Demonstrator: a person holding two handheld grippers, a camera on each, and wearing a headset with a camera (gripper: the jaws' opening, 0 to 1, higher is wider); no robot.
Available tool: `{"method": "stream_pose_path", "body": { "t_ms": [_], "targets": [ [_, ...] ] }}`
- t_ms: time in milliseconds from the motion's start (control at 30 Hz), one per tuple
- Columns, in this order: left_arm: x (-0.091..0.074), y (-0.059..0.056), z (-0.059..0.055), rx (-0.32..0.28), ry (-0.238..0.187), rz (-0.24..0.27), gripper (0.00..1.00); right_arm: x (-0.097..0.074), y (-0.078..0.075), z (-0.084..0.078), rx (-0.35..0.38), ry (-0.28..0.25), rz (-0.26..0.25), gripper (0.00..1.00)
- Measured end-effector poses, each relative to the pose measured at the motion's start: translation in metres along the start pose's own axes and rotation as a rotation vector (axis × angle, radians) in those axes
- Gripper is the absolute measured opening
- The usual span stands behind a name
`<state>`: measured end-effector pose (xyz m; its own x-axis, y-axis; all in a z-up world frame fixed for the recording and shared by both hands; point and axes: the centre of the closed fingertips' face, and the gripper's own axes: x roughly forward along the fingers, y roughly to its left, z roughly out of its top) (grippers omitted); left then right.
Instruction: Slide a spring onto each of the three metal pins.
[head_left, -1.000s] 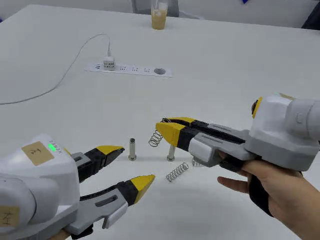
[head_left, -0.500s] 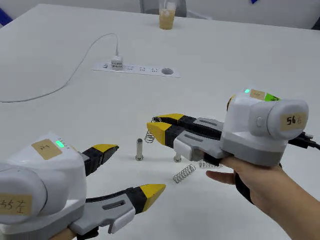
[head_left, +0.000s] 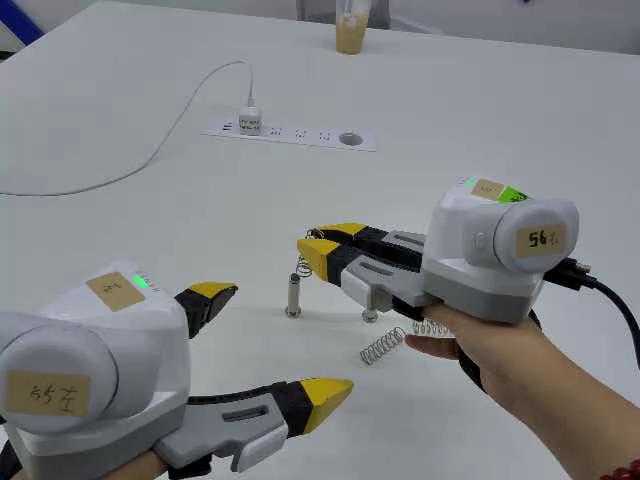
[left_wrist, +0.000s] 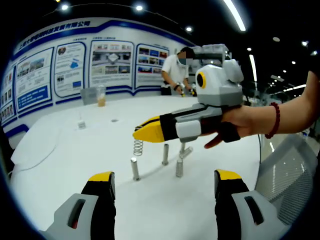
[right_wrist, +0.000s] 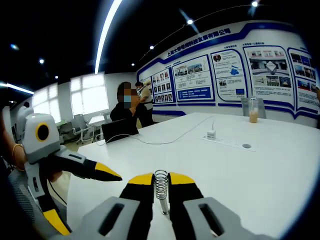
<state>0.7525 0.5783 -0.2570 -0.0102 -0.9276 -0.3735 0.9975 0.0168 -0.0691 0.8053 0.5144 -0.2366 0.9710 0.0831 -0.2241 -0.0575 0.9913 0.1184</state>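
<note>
My right gripper (head_left: 314, 246) is shut on a small spring (head_left: 302, 268) that hangs upright from its yellow tips, just above the left metal pin (head_left: 293, 296). In the right gripper view the spring (right_wrist: 160, 184) stands between the shut tips with the pin (right_wrist: 163, 206) right beneath it. A second pin (head_left: 370, 315) stands partly under that gripper's body. One loose spring (head_left: 382, 346) lies in front of it, and another spring (head_left: 432, 328) peeks out by the hand. My left gripper (head_left: 272, 340) hovers open at the near left, with both pins (left_wrist: 135, 169) ahead of it.
A white power strip (head_left: 290, 134) with a plugged-in cable (head_left: 150, 150) lies farther back. A cup of drink (head_left: 349, 30) stands at the far edge. A person (right_wrist: 125, 107) sits beyond the table's left end.
My right gripper has carried the spring leftward, from beside the second pin to over the left pin. The left gripper stays open in much the same place; the head camera has shifted.
</note>
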Motion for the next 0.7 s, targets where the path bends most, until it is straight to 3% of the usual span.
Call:
{"method": "stream_pose_path", "body": {
  "t_ms": [300,700],
  "targets": [
    [0.0,0.0,-0.002,-0.004,0.005,0.002,0.9,0.008,0.0,-0.008,-0.001,0.014,-0.003,0.11],
    [0.001,-0.001,-0.005,0.006,0.024,-0.001,0.91,0.012,-0.001,-0.017,-0.029,0.043,-0.018,0.12]
  ]
}}
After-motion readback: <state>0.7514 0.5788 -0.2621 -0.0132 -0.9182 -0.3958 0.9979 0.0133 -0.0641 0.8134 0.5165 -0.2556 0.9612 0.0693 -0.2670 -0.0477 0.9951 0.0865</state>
